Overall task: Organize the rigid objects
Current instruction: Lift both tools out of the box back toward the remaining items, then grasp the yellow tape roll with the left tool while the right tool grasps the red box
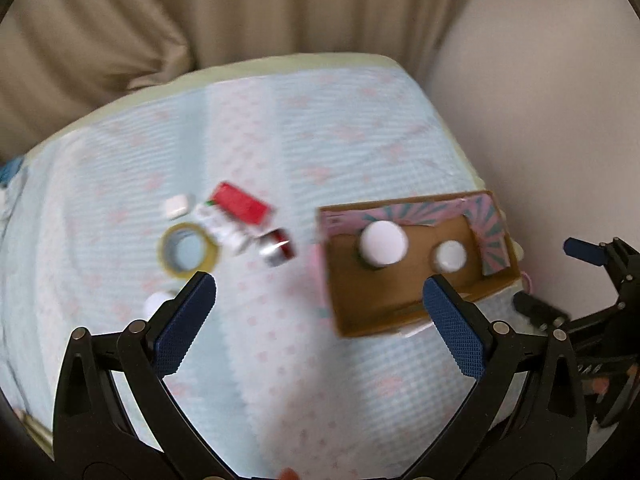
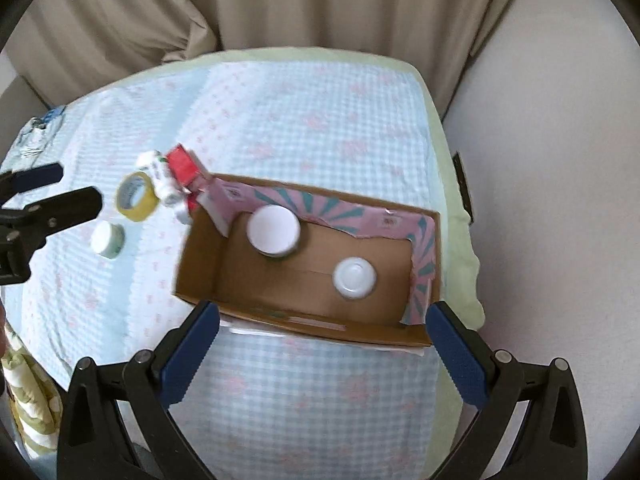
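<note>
Both grippers hang above the bed with their blue-padded fingers spread wide and nothing between them: the left gripper [image 1: 320, 292] over bare checked bedspread [image 1: 280, 140], the right gripper [image 2: 322, 322] just short of the near wall of the cardboard box [image 2: 200, 264]. Beyond the right fingertips, inside the box, stand a large white-lidded jar [image 2: 273, 229] toward the left finger's side and a smaller white-capped bottle [image 2: 354, 278] nearer the right finger; only their tops show, so their bodies are hard to judge. Ahead of the left finger [image 1: 188, 320] lies a loose cluster: a roll of yellow tape [image 1: 188, 252], a red box [image 1: 239, 202], a white tube [image 1: 222, 228] lying against it, a small white case [image 1: 176, 206] and a red-and-silver can [image 1: 277, 249], all smeared by motion blur. A small white jar [image 2: 107, 240] sits nearest that finger, which covers most of it in the left view. The box's far-left corner hides part of the cluster from the right camera.
</note>
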Demonstrator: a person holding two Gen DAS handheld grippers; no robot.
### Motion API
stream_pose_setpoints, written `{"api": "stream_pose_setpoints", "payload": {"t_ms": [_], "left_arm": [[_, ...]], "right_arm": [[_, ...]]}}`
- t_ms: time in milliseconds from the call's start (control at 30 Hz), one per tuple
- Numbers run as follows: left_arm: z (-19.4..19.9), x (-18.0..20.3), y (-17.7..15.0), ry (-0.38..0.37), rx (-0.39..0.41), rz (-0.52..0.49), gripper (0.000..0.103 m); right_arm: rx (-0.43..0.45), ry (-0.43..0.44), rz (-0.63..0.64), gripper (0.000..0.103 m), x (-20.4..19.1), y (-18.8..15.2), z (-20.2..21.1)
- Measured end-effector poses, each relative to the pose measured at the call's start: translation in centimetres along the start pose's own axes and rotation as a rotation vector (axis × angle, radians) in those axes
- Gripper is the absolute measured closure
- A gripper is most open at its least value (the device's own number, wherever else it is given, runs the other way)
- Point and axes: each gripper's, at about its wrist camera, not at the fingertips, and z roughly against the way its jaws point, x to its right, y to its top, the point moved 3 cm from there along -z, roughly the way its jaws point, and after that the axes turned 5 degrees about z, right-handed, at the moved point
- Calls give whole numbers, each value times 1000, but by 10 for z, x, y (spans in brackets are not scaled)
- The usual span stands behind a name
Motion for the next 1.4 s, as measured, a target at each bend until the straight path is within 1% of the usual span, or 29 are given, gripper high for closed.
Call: {"api": "stream_pose_setpoints", "payload": {"t_ms": [133, 300, 433, 500, 700, 900, 1100, 1200, 1333, 1400], "left_arm": [[26, -52, -16, 44, 25, 50, 0], [44, -109, -32, 48, 28, 84, 0], [56, -146, -39, 36, 38, 64, 0], [58, -167, -43, 19, 22, 46, 0], [50, -211, -42, -17, -8, -22, 0], [10, -245, -29, -55, -73, -80, 0], [-47, -258, -17, -77, -143, -125, 0], [-78, -260, -12, -86, -180, -133, 0], [-130, -255, -9, -96, -227, -166, 0], [-152, -253, -11, -97, -248, -180, 0]], "right_arm": [[37, 54, -6, 0, -24, 10, 13], [69, 76, -26, 0, -62, 20, 21], [80, 96, -56, 0, -100, 32, 27], [86, 102, -81, 0, -115, 39, 29], [97, 94, -159, 0, -161, 64, 26], [96, 82, -231, 0, -196, 87, 2], [69, 87, -270, 0, -207, 107, -39], [49, 88, -258, 0, -207, 118, -63], [28, 77, -200, 0, -201, 137, -98], [27, 85, -170, 0, -195, 145, -115]]}}
